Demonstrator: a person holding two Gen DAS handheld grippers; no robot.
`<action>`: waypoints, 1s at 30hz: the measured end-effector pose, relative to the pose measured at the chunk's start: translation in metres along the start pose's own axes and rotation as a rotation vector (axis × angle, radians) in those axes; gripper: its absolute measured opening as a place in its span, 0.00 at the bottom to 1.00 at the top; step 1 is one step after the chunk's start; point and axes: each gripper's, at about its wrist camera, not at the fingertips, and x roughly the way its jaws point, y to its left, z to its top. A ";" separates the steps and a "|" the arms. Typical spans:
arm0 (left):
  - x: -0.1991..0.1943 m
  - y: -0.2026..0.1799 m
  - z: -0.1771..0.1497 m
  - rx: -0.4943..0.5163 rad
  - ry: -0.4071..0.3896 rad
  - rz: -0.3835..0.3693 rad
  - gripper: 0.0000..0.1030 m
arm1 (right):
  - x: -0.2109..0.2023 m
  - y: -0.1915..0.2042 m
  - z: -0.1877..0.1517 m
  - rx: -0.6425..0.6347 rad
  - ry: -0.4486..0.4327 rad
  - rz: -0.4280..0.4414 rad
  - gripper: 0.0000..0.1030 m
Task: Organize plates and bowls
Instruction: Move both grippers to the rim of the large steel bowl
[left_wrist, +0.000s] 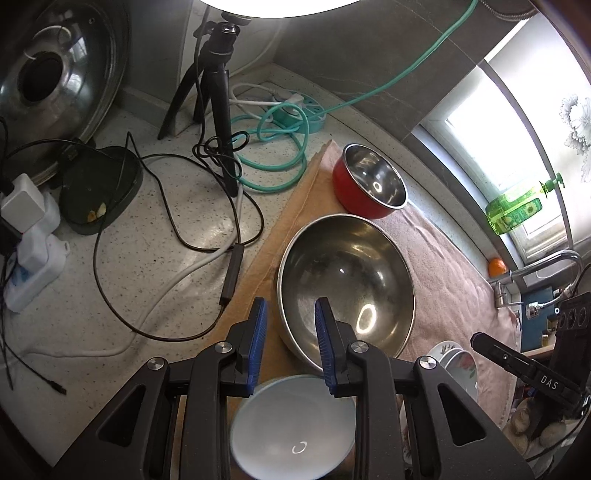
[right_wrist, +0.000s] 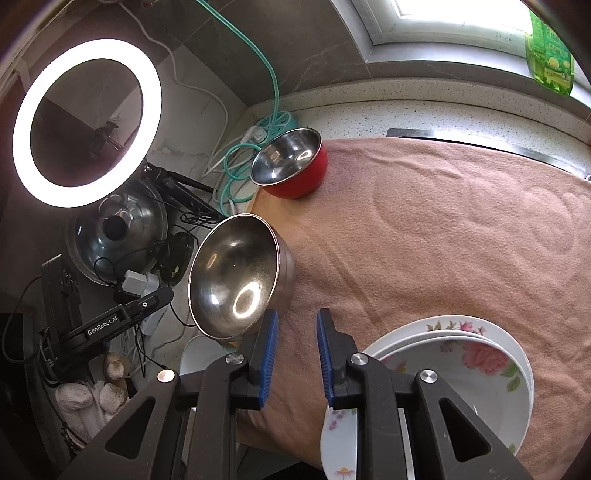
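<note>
A large steel bowl sits on a pink towel, with a red bowl behind it. A pale blue bowl lies under my left gripper, which is open and empty, its fingers straddling the steel bowl's near rim from above. In the right wrist view the steel bowl and red bowl lie left and ahead. Stacked floral plates lie at lower right. My right gripper is open and empty above the towel, between steel bowl and plates.
Cables, a tripod, a black dish and a pot lid crowd the counter left of the towel. A ring light stands at left. A green bottle sits on the window sill, a faucet at right.
</note>
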 end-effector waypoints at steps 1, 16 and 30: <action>0.001 0.002 0.002 0.000 -0.001 0.001 0.24 | 0.005 0.003 0.002 -0.001 0.006 0.001 0.19; 0.027 0.011 0.014 -0.005 0.066 -0.025 0.24 | 0.051 0.012 0.026 0.050 0.066 0.014 0.19; 0.042 0.016 0.017 -0.023 0.095 -0.032 0.24 | 0.078 0.017 0.038 0.061 0.099 -0.012 0.19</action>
